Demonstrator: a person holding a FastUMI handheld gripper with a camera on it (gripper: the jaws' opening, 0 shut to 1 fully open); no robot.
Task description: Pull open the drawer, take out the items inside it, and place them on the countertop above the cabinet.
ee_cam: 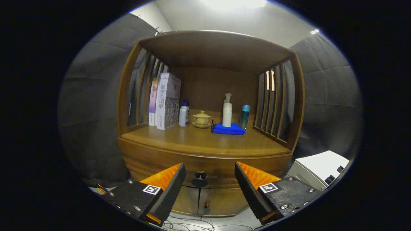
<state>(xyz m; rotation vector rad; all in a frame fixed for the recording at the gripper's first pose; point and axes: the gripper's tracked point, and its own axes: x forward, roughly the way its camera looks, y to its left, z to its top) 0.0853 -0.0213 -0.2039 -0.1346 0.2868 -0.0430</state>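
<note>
My jaws (pixel 210 175) stand wide apart and hold nothing. Framed in the gap between them, a little beyond the tips, is the dark round knob (pixel 200 175) of the drawer (pixel 208 162). The knob is closer to my left finger than to my right, and neither finger touches it. The drawer front runs as a broad wooden band across the cabinet (pixel 207 199), and it sits shut, flush with the wood around it. What lies inside I cannot tell.

Below the knob are two small doors (pixel 199 200) meeting at a centre seam, with a little catch at their foot. Thin cables (pixel 186 223) trail over the pale floor under my fingers.

Above the drawer is the bench (pixel 205 141), its front edge just over the drawer. Toward its back edge stands a row of things. Two tall boxes (pixel 165 101) lean together near the back left corner by the slatted side. Next to them is a small white bottle (pixel 184 114) with a blue cap, then a lidded yellow cup (pixel 201 119) on a saucer. To the right of it, a folded blue cloth (pixel 228 129) has a white pump bottle (pixel 227 110) just behind it. A slim blue bottle (pixel 245 116) stands near the right slats. A wooden roof covers it all.

Off the cabinet's right side sits a white box (pixel 316 170).
</note>
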